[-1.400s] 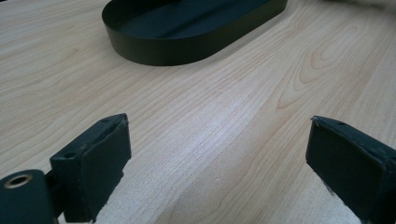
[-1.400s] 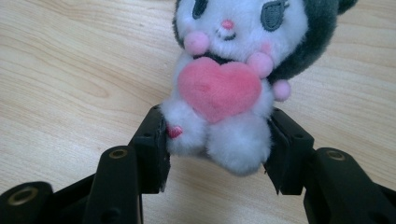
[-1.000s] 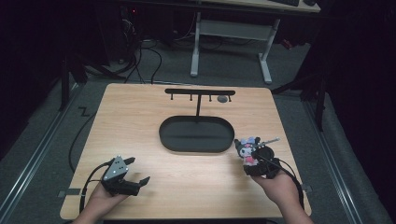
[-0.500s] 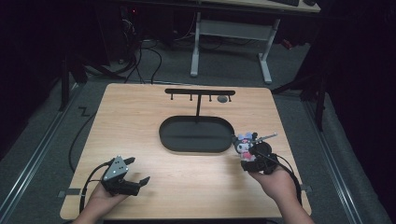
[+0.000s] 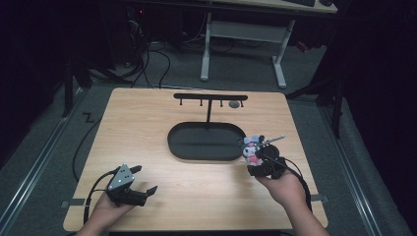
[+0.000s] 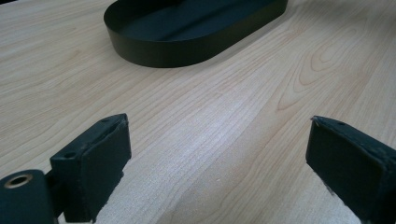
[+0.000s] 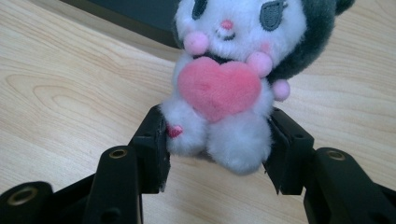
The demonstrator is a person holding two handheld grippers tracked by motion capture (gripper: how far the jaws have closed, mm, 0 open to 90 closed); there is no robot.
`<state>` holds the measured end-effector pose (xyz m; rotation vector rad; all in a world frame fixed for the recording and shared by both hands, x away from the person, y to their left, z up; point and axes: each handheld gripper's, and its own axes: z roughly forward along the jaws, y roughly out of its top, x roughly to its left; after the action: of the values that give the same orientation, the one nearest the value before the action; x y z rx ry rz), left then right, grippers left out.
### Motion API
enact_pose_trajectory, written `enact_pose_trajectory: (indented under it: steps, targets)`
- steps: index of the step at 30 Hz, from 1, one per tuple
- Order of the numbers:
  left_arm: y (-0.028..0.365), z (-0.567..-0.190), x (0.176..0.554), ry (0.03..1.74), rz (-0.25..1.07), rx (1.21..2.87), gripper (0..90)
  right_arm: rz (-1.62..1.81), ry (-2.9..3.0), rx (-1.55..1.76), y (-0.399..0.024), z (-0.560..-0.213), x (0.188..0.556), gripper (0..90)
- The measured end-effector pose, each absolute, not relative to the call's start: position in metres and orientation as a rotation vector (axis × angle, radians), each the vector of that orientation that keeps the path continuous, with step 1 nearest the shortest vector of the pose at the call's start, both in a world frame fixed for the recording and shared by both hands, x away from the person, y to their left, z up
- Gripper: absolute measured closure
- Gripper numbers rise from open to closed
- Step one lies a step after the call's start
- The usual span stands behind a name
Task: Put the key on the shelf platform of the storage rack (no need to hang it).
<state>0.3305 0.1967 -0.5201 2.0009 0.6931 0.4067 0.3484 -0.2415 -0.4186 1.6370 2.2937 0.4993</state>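
**Right gripper carrying plush toy toward hook stand**

At lower left of the high view, the left gripper (image 5: 140, 186) rests on the table (image 5: 147, 128), jaws wide apart and empty. At lower right, the right gripper (image 5: 256, 156) is clamped on the lower body of the plush toy (image 7: 224, 88), with the toy just beside the tray rim. Keep the grip firm and the keychain loop (image 5: 273, 140) free for hooking. Farther up, the black oval tray (image 5: 206, 141) looks empty; its hook stand (image 5: 210, 97) carries one small dark item (image 5: 234, 103).

Black two-jaw grippers (image 5: 132, 186) with black cables, grey three-cornered plate.
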Motion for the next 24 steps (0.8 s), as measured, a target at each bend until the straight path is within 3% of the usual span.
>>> enact_pose_trajectory:
  steps: [24]
  targets:
    - [0.199, -0.52, 0.329, 0.699, 0.402, 1.991, 7.5, 0.546, 2.347, 1.588, -0.21, -0.417, 0.378, 48.2]
